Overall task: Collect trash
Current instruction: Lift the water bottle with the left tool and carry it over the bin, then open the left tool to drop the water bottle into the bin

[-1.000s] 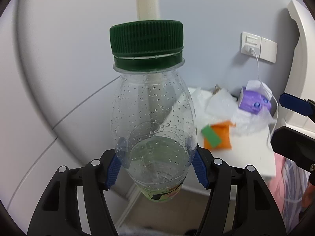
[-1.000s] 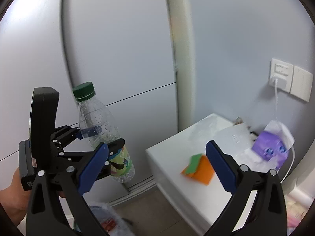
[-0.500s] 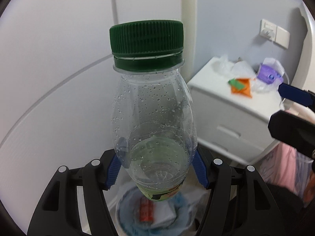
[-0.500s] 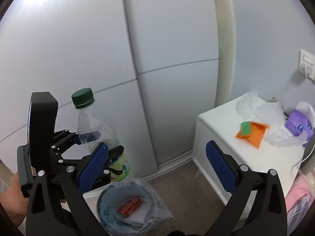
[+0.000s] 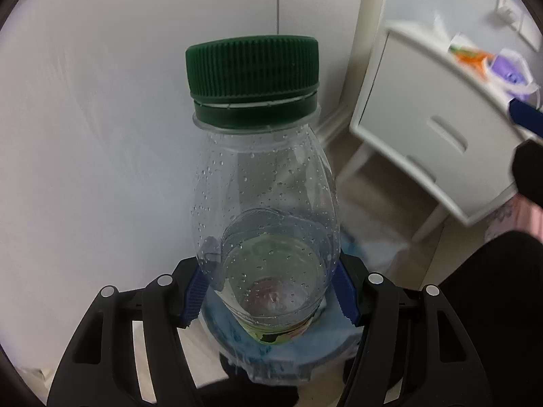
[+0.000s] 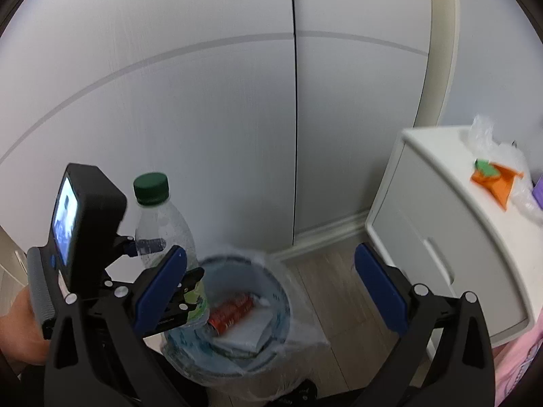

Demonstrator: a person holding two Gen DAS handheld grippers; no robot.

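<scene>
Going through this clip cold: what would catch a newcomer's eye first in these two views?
The clear plastic bottle with its dark green cap fills the left wrist view, clamped near its base by the left gripper. In the right wrist view it hangs over the edge of a lined trash bin on the floor, which already holds a red can. The right gripper is open and empty, with orange and green litter on the white cabinet at right.

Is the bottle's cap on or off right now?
On. The green cap sits on the neck of the bottle, which stands upright in the left tongs above the trash bin.
</scene>
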